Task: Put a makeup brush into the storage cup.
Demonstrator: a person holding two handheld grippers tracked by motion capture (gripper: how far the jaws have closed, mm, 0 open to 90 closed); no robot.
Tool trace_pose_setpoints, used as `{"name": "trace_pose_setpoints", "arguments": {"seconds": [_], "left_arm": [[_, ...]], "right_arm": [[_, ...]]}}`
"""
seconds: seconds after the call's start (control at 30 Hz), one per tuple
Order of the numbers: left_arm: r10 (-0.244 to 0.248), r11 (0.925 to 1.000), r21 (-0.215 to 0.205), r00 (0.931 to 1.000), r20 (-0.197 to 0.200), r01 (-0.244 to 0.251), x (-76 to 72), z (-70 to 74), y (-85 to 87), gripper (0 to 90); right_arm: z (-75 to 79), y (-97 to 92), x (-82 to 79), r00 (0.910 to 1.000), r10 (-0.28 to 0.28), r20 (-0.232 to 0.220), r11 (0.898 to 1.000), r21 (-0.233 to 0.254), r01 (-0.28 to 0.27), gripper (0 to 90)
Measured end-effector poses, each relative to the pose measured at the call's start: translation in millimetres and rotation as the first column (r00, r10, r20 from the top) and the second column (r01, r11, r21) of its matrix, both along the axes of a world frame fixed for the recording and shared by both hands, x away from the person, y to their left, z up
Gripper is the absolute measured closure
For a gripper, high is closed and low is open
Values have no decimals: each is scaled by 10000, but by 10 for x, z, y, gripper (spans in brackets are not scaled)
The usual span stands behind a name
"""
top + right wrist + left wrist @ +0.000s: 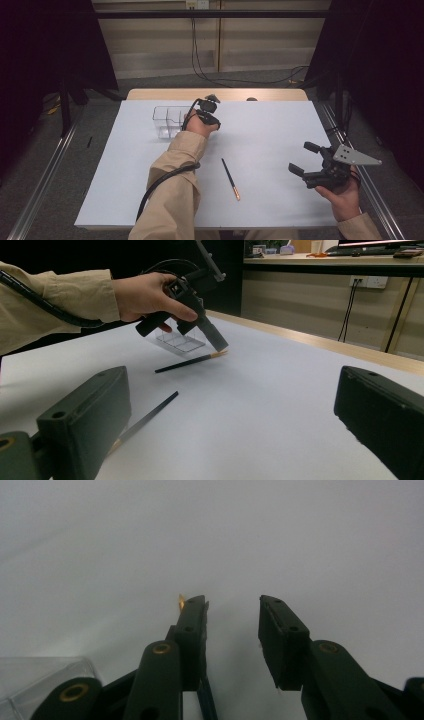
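pencil [182, 600] mostly hidden behind tool jaw

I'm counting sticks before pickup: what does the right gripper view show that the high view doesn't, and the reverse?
Right gripper view: a second black stick, its gold end at the tip of the left tool, beside the clear box. High view: the whole white sheet, the floor cables behind the table, and the right tool from above. Both: the nearer black stick, the clear box, the left hand.
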State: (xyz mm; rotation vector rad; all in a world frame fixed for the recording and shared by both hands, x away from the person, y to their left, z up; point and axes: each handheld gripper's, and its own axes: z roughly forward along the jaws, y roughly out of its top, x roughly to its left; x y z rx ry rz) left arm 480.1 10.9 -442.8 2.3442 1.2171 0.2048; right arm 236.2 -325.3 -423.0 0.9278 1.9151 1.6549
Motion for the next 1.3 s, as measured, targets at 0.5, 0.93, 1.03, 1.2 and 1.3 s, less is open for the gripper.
{"name": "trace_pose_setpoints", "arguments": {"seconds": [0.5, 0.93, 1.03, 1.2, 1.3], "left_arm": [[273, 9950, 960, 9996, -115, -260, -2, -28, 5, 679], [484, 9920, 1176, 9985, -259, -450, 4, -81, 22, 669], [485, 9924, 1147, 9983, -321, -445, 5, -94, 21, 669], [556, 9920, 1162, 9974, -460, -500, -1, -117, 14, 706], [415, 9907, 1312, 9981, -455, -352, 2, -118, 11, 719]], "right_arm": [[-4, 3, 1, 10000, 40, -3, 10000, -7, -40, 11], [-3, 2, 1, 10000, 46, 5, 10000, -14, -46, 11], [-2, 2, 1, 10000, 50, 14, 10000, -20, -50, 11], [-3, 1, 1, 10000, 52, 10, 10000, -21, -52, 11], [-4, 5, 2, 10000, 42, 26, 10000, -34, -42, 11]]}}
